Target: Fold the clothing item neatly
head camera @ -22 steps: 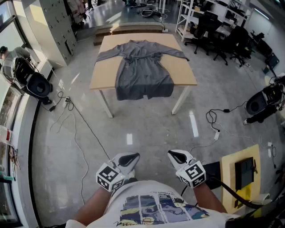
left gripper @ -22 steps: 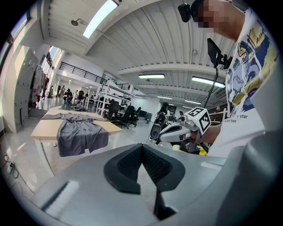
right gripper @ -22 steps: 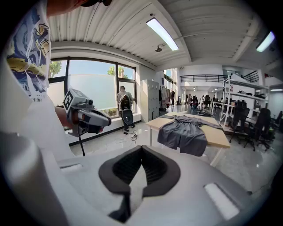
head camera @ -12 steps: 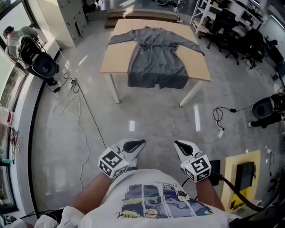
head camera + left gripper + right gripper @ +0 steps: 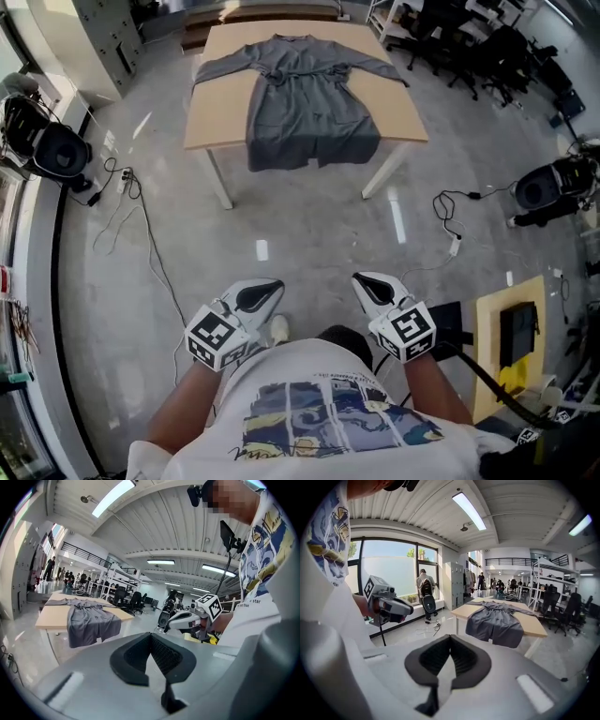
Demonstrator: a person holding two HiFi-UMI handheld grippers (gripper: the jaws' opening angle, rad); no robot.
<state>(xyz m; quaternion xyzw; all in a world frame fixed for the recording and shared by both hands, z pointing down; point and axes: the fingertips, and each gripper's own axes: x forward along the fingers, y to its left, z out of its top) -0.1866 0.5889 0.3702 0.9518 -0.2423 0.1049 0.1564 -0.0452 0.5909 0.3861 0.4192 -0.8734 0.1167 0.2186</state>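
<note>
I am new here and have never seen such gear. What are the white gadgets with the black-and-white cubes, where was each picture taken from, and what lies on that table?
There is no robot: a person holds a two-jaw gripper in each hand, the left gripper and the right gripper. The patterned cubes are part of them. The head view comes from a camera on the person's head, looking steeply down. The other two views come from cameras riding on each gripper, looking along its jaws. Both pairs of jaws are shut with nothing between them. Some way ahead stands a wooden table with a grey long-sleeved garment spread flat on it, its hem hanging over the near edge. Folding has not begun.
</note>
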